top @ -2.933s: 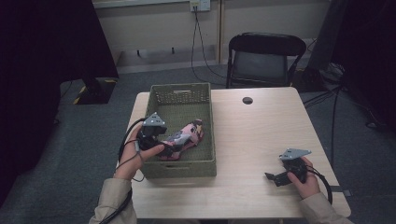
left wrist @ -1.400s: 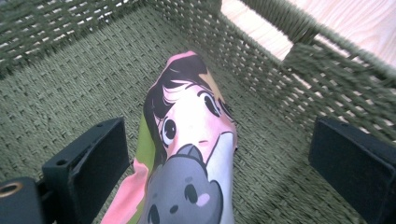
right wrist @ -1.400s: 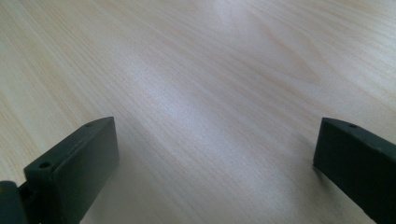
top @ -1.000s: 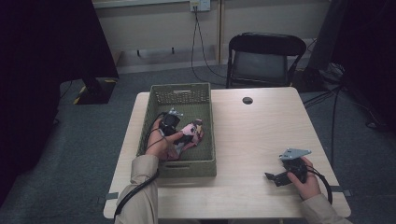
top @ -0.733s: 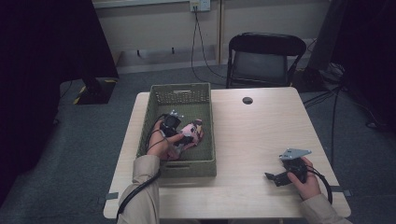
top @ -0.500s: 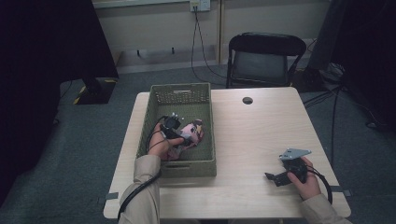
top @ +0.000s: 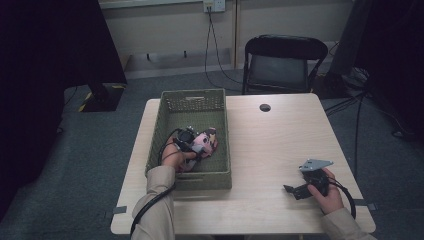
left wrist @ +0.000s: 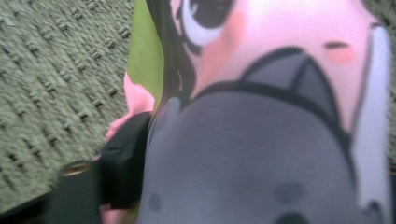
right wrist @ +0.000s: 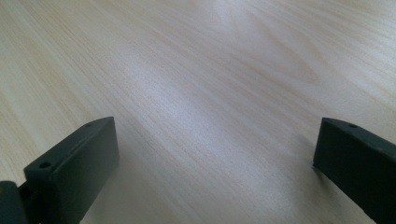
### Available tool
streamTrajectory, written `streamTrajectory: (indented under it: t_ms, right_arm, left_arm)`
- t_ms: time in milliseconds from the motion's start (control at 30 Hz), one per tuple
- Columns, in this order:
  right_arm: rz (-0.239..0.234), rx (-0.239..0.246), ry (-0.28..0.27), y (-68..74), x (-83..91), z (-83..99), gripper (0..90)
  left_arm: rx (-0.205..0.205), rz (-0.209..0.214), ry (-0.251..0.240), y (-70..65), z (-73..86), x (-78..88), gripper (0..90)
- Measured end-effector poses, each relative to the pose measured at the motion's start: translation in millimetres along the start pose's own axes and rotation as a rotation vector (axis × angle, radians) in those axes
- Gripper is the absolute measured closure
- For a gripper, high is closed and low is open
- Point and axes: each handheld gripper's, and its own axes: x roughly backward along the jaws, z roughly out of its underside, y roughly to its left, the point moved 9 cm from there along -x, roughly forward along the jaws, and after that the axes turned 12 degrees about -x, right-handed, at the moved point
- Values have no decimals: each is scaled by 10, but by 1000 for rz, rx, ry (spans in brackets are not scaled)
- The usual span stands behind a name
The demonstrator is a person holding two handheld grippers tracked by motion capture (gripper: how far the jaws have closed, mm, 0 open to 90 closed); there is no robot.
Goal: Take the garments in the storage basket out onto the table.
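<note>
A pink and grey plush toy (top: 206,142) lies in the green woven basket (top: 225,150) on the left half of the table (top: 280,145). My left gripper (top: 194,147) reaches down into the basket onto the toy. Its jaws have just been closing with the toy between them. In the left gripper view the toy (left wrist: 261,154) bulges close up, and one of the black fingers (left wrist: 123,163) presses into its side. My right gripper (top: 295,190) rests on the table near the front right, open, with bare wood (right wrist: 210,70) between its jaws.
A small black round object (top: 265,107) lies on the far side of the table. A black chair (top: 282,60) stands behind the table. Cables run over the floor at the right and down the back wall.
My left hand moved from the basket's left edge into the basket and sank onto the plush toy. The right hand and its gripper have stayed in place.
</note>
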Motion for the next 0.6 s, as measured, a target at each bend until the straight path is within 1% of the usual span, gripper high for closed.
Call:
streamTrajectory:
  t_ms: [33, 100, 133, 167, 200, 267, 300, 433, 467, 500, 533, 567, 600]
  right_arm:
    - [0, 0, 0, 0, 0, 0, 0]
    - [0, 0, 0, 0, 0, 0, 0]
    - [0, 0, 0, 0, 0, 0, 0]
    - [0, 0, 0, 0, 0, 0, 0]
    - [0, 0, 0, 0, 0, 0, 0]
    - [0, 0, 0, 0, 0, 0, 0]
    - [0, 0, 0, 0, 0, 0, 0]
    - [0, 0, 0, 0, 0, 0, 0]
    - [0, 0, 0, 0, 0, 0, 0]
    - [0, 0, 0, 0, 0, 0, 0]
    - [0, 0, 0, 0, 0, 0, 0]
    - [0, 0, 0, 0, 0, 0, 0]
    - [0, 0, 0, 0, 0, 0, 0]
  left_arm:
    - [0, 0, 4, -7, 0, 2, 345]
    - [-1, -10, 34, -25, -15, 33, 394]
    - [-1, -10, 34, -25, -15, 33, 486]
    - [-11, -23, 40, -19, -19, 50, 486]
    - [-3, -25, 45, -25, -22, 59, 524]
    - [14, -35, 38, -34, -29, 69, 544]
    - [16, -36, 30, -31, -31, 74, 548]
    - [67, -30, -18, -17, -32, 126, 556]
    - [75, -28, -41, -7, -46, 160, 557]
    - [82, -28, -55, -2, -55, 186, 557]
    - [106, -18, -103, 8, -94, 268, 557]
    - [106, -18, -103, 8, -94, 268, 557]
    - [109, -20, -123, 12, -113, 297, 557]
